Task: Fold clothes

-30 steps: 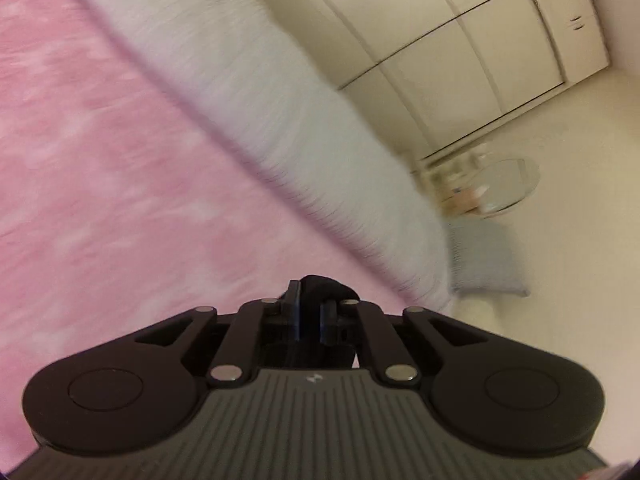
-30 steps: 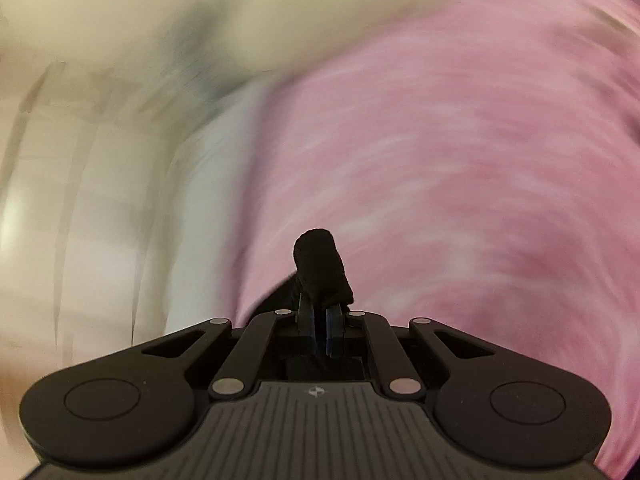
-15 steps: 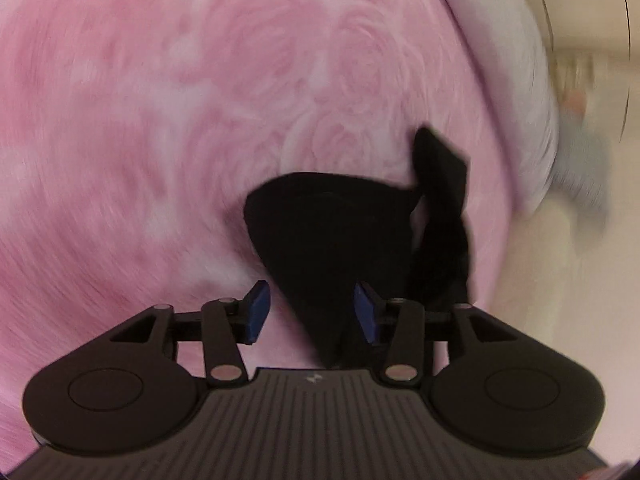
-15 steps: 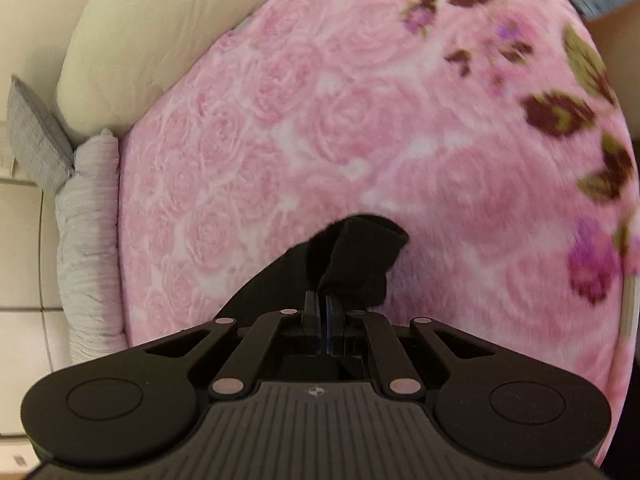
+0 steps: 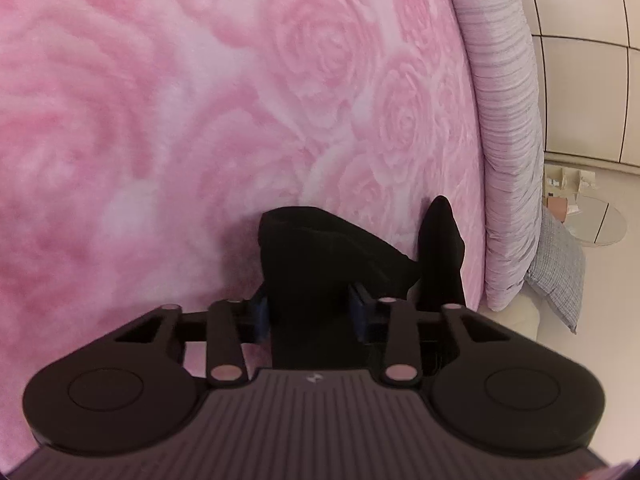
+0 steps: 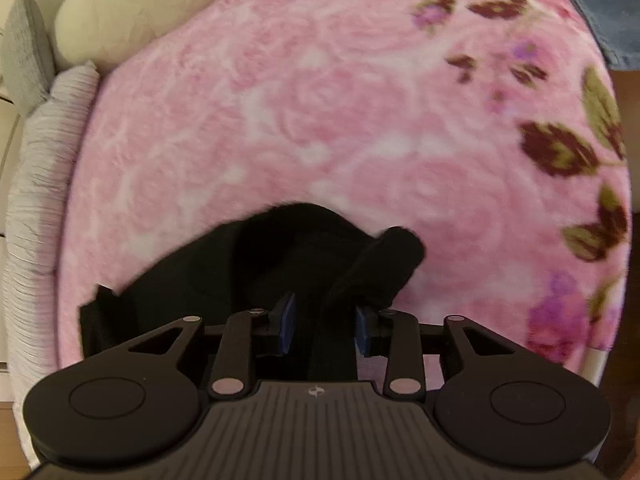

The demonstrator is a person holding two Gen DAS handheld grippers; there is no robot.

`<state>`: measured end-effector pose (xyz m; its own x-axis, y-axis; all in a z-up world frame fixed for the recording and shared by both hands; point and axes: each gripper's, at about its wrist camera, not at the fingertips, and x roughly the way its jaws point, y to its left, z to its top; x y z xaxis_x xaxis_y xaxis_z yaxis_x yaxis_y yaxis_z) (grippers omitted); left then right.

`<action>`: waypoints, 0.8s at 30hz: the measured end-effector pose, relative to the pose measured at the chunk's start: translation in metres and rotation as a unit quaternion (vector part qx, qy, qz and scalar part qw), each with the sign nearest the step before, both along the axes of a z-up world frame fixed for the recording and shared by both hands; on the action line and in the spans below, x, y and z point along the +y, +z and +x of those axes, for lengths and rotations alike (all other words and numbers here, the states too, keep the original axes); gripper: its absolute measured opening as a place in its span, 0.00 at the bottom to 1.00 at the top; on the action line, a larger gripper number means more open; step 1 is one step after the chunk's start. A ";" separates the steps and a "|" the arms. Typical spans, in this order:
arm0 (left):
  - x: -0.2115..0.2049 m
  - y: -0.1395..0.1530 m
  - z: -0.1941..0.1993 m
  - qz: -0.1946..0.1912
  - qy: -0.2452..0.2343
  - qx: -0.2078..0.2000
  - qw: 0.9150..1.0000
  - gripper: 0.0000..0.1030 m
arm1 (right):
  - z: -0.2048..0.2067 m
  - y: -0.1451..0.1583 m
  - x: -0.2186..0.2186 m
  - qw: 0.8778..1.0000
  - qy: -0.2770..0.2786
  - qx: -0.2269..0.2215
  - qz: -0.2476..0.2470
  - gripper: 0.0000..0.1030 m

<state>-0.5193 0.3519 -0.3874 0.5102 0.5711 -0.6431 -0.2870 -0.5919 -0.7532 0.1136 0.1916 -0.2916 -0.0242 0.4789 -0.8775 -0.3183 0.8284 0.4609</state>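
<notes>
Left wrist: left gripper [image 5: 310, 312] has come down w/ the black garment [image 5: 320, 256] from mid-air onto the pink rose-pattern blanket [image 5: 200, 100]; jaws sprang apart, then have just been closing in part. Now they stand partway apart w/ black cloth between the blue pads [image 5: 261, 312]; can't tell if the pads press on it. Garment lies bunched on the blanket, near the bed's edge, one narrow strip poking up at right. Grey ribbed pillow [image 5: 508, 140] runs along that edge, a checked grey cushion [image 5: 560, 272] beyond, on the pale floor. Right wrist: right gripper [image 6: 324, 320], pinched tight on cloth a moment back, has just been opening; a rolled-looking black end stands between the jaws, left pad clear of it, right one hard to judge. Same garment sprawls left, soft, matte, limp. Blanket is plush fleece, dark flowers and leaves printed at right; denim piece [image 6: 600, 4] at top corner. My read: laid down, released; next grip starts the fold.
</notes>
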 end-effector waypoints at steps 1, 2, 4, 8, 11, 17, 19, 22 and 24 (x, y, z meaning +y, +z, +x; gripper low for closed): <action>0.004 0.000 0.003 0.002 -0.006 0.004 1.000 0.29 | 0.001 -0.006 -0.002 1.000 0.002 0.003 0.004 0.39; 0.006 0.002 0.005 0.006 -0.012 0.010 1.000 0.26 | 0.002 -0.013 -0.003 1.000 0.006 0.007 0.006 0.42; 0.010 0.004 0.009 0.012 -0.025 0.024 0.999 0.08 | 0.002 -0.024 -0.002 1.000 0.011 0.015 -0.001 0.42; 0.005 0.025 0.007 0.044 -0.046 0.052 0.997 0.05 | -0.001 -0.033 -0.012 0.999 0.004 0.039 0.028 0.05; -0.007 0.059 -0.005 0.086 -0.060 0.066 0.992 0.04 | -0.007 -0.008 -0.012 0.996 0.025 0.020 0.079 0.05; -0.037 0.169 -0.065 0.160 -0.071 0.092 0.980 0.02 | -0.020 0.080 0.002 0.974 0.075 0.010 0.214 0.05; -0.044 0.214 -0.094 0.176 -0.072 0.116 0.975 0.03 | -0.027 0.111 0.011 0.961 0.106 0.011 0.255 0.05; -0.040 0.260 -0.138 0.130 -0.102 0.173 0.971 0.34 | -0.043 0.137 0.024 0.954 0.160 -0.011 0.251 0.04; -0.037 0.263 -0.158 0.041 -0.123 0.260 0.957 0.69 | -0.055 0.129 0.031 0.966 0.184 -0.030 0.181 0.04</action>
<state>-0.6769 0.3153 -0.1240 0.2594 0.5337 -0.8049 -0.7583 -0.4035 -0.5120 0.0586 0.2222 -0.1628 -0.2055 0.7228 -0.6598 -0.5960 0.4424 0.6702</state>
